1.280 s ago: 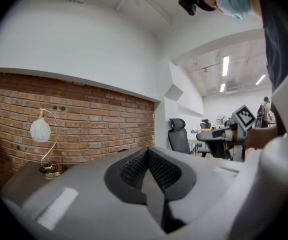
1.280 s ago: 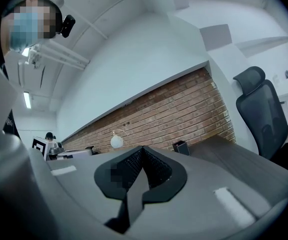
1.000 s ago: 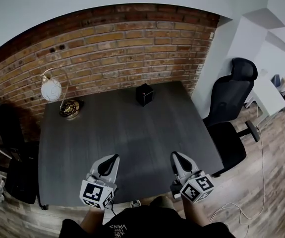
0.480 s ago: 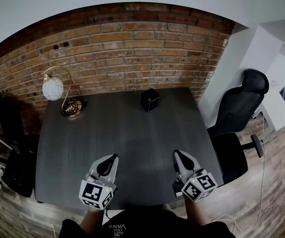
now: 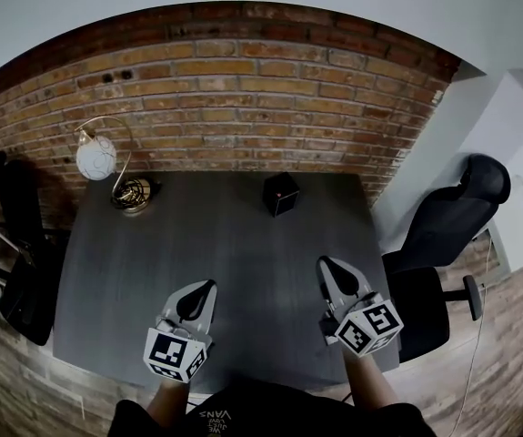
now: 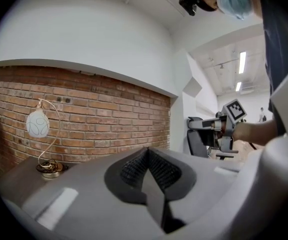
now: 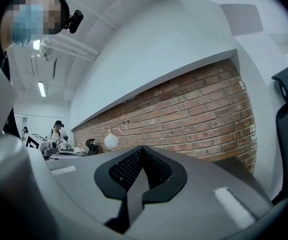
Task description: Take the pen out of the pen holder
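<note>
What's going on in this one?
A person holds a gripper in each hand above the near side of the dark table. The left gripper and right gripper are both shut and empty. The black pen holder stands at the far side near the brick wall, apart from both; whether a pen is in it is too small to tell.

The counter (image 5: 243, 253) lies open as 1 dark stretch from the left tongs (image 5: 201, 291) and right tongs (image 5: 327, 269), both closed and side by side at the near edge, up to the pen holder (image 5: 281, 194). The brick wall (image 5: 243, 107) closes off the far side just behind it. A lamp (image 5: 106, 164) occupies the far left corner, well apart. The left chair (image 5: 11, 235) and right chair (image 5: 447, 230) flank the counter's 2 sides.
</note>
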Available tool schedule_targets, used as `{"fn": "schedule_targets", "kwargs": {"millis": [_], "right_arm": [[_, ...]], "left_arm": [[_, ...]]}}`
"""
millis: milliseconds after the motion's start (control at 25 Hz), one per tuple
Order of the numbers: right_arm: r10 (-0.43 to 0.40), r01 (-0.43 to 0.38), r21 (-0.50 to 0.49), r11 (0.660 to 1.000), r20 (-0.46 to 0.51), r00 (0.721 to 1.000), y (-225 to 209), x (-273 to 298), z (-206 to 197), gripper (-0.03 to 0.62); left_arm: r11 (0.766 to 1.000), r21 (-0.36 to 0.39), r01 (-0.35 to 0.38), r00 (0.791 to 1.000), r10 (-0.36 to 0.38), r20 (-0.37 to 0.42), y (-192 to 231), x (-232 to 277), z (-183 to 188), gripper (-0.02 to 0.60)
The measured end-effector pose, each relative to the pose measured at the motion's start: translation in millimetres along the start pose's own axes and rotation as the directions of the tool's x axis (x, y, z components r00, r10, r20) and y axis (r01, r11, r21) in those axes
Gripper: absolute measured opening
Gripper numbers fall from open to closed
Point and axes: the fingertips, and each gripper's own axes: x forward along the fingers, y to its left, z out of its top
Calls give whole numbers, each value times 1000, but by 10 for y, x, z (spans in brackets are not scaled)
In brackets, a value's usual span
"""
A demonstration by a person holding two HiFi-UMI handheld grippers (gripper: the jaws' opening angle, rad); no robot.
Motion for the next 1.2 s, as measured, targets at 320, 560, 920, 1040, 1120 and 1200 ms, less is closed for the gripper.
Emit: {"fn": "schedule_targets", "kwargs": {"millis": [320, 560, 920, 1040, 1120, 1200], "right_arm": [[58, -58, -72, 996, -3, 998, -224, 482, 202, 2], [78, -79, -105, 991, -8, 997, -373, 827, 241, 2], [94, -98, -196, 976, -30, 995, -637, 1356, 290, 2], [98, -105, -204, 973, -42, 994, -714, 1560, 289, 2], [101, -111, -203, 973, -57, 993, -771, 1708, 245, 2], [101, -115, -201, 973, -78, 992, -839, 1860, 175, 2]], "left_arm": [[999, -25, -28, 999, 27, -36, 58, 139, -115, 52], [998, -33, -51, 998, 50, -38, 147, 157, -168, 52], [995, -47, -88, 995, 85, -50, 261, 166, -266, 52], [994, -52, -97, 994, 94, -56, 295, 179, -299, 52], [992, -60, -109, 992, 105, -68, 335, 178, -348, 52], [991, -65, -119, 990, 114, -79, 371, 182, -386, 52]]}}
